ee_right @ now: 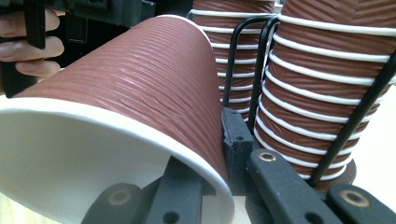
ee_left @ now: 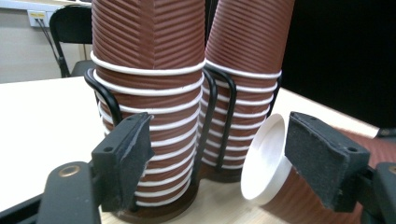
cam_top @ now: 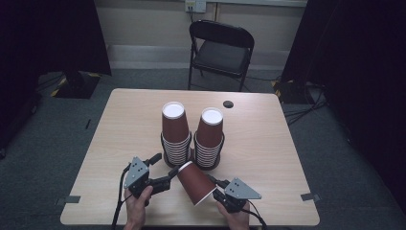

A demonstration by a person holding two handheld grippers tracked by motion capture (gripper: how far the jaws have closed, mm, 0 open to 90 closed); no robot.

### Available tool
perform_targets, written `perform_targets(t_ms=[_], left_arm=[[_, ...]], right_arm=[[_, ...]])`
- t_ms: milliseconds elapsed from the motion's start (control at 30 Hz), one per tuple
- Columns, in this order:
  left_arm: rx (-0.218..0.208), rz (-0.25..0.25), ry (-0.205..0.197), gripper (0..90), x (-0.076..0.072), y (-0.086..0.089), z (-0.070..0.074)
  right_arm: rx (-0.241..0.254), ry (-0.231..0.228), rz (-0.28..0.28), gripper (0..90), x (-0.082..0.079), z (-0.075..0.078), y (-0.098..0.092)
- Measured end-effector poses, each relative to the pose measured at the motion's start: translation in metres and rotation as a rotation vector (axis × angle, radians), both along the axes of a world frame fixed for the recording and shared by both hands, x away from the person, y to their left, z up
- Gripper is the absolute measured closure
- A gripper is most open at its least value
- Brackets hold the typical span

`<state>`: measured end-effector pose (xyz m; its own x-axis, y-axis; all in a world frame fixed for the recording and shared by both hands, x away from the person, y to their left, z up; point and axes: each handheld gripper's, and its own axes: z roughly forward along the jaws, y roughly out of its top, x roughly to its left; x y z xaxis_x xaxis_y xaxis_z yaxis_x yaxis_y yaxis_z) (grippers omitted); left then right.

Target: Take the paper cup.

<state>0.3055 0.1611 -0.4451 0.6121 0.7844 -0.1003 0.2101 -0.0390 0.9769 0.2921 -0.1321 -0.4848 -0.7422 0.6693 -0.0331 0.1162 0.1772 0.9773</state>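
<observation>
Two stacks of brown ribbed paper cups, the left stack (cam_top: 174,129) and the right stack (cam_top: 210,134), stand upside down in black wire holders at the table's middle. One loose cup (cam_top: 195,182) lies tilted in front of them. My right gripper (cam_top: 215,187) is shut on its rim, with one jaw inside the mouth and one outside in the right gripper view (ee_right: 205,154). My left gripper (cam_top: 165,168) is at the cup's white base (ee_left: 264,158). Its jaws (ee_left: 217,140) stand apart, the right pad beside the base, and nothing is pressed between them.
The wooden table (cam_top: 268,143) has bare room on both sides of the stacks. A small black disc (cam_top: 228,104) sits near its far edge. A black folding chair (cam_top: 221,48) stands behind the table. The person's hands (cam_top: 139,201) are at the near edge.
</observation>
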Motion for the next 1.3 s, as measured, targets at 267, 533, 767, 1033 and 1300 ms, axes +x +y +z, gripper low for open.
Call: perform_targets(t_ms=[267, 533, 767, 1033, 1300], left_arm=[[0.161, 0.016, -0.066, 23.1, -0.005, -0.004, -0.003], [0.244, -0.012, -0.103, 22.4, -0.009, -0.007, -0.008], [0.327, -0.056, -0.124, 19.8, -0.011, -0.009, -0.009], [0.466, -0.054, -0.22, 17.6, -0.02, -0.023, -0.016], [0.555, -0.045, -0.265, 18.0, -0.026, -0.035, -0.024]], right_arm=[[0.016, 0.03, 0.006, 85.7, 0.0, 0.003, -0.007], [0.015, 0.061, 0.002, 85.6, 0.004, 0.007, -0.011], [0.012, 0.106, 0.022, 85.7, 0.008, 0.013, -0.017], [0.021, 0.166, 0.057, 85.8, 0.014, 0.021, -0.022], [0.016, 0.233, 0.086, 85.7, 0.019, 0.027, -0.024]])
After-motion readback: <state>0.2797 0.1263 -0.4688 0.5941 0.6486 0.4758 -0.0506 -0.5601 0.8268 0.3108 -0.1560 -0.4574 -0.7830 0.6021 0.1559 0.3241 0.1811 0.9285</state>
